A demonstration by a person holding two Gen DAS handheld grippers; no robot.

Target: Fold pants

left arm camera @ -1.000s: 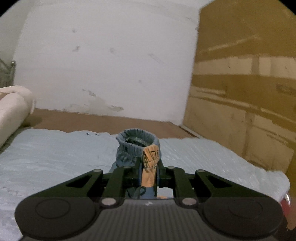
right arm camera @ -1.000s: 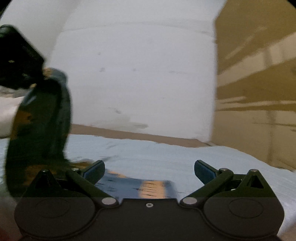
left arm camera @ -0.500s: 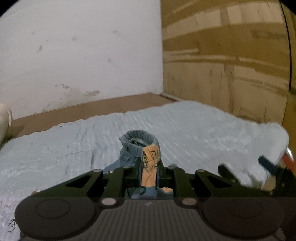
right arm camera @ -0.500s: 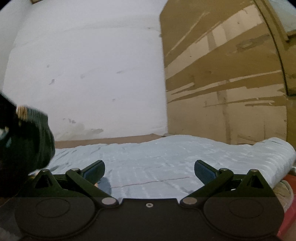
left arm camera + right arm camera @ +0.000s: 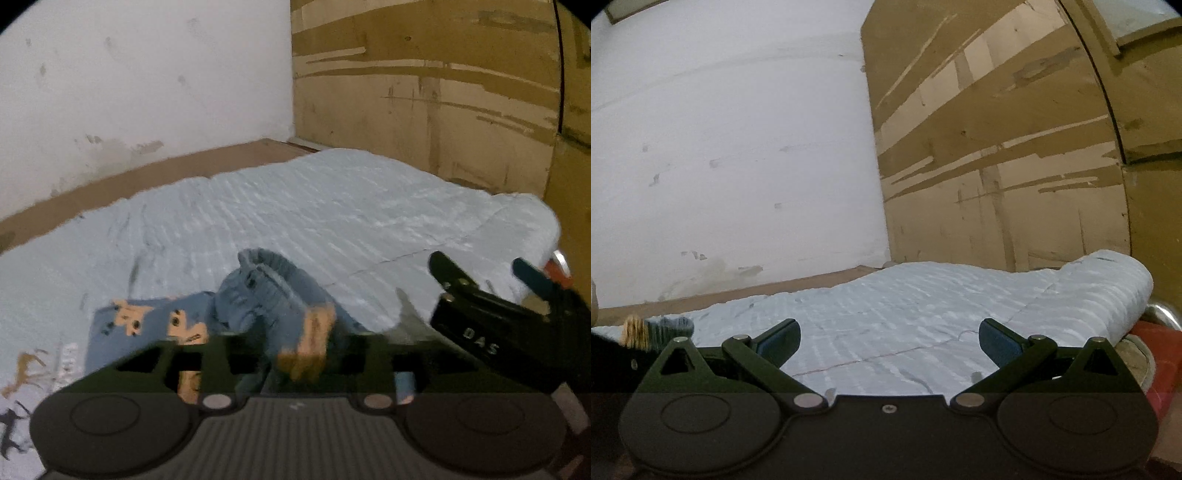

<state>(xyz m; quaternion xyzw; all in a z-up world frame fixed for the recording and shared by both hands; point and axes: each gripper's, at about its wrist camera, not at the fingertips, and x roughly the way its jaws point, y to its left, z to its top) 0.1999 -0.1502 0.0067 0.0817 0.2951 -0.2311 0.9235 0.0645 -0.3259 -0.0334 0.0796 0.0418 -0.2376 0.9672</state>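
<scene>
Blue pants with orange print lying on pale blue quilt, bunched into a heap with the elastic cuff uppermost; flatter printed part spread on the quilt just left of the heap. Left gripper low over the heap, jaws opening, cloth between them but blurred, pads apparently no longer pressing it. Right gripper just right of the pants, over bare quilt, jaws spread wide, nothing between them. From the right wrist view, only the cuff of the pants visible at far left edge. White wall and brown cardboard panel beyond the quilt.
</scene>
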